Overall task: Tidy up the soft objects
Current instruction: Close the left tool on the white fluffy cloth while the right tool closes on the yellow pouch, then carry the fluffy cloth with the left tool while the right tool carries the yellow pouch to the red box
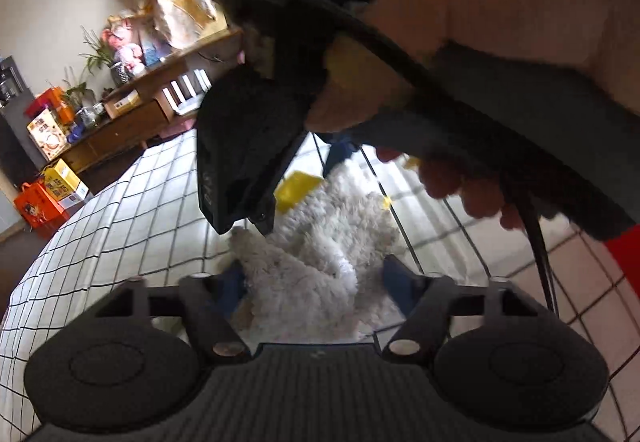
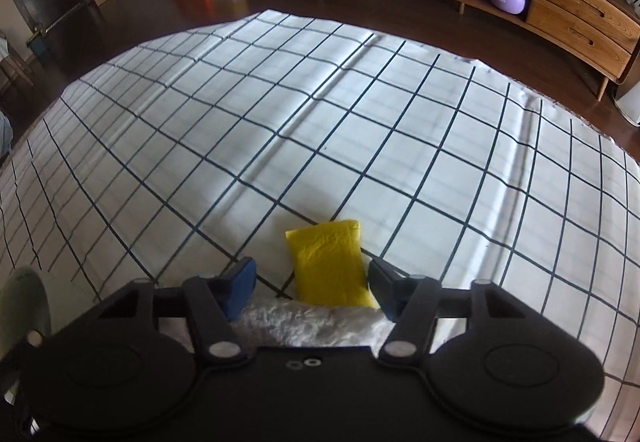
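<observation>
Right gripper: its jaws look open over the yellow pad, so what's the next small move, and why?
Probably ease the right gripper down and forward, then close on the yellow pad. Its jaws stand open with the pad lying flat on the checked cloth between them, nearer the right one, not yet gripped. The white fluffy item sits just behind.

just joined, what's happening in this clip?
A person is working over a grid-pattern sheet with a handheld gripper in each hand. The left gripper is open around a white fluffy cloth lying on the sheet. The right gripper is also open, low over the same cloth's edge, with a yellow pad between its fingers; contact is unclear. The person's right hand is visible from the left wrist camera. Nothing is gripped yet.
</observation>
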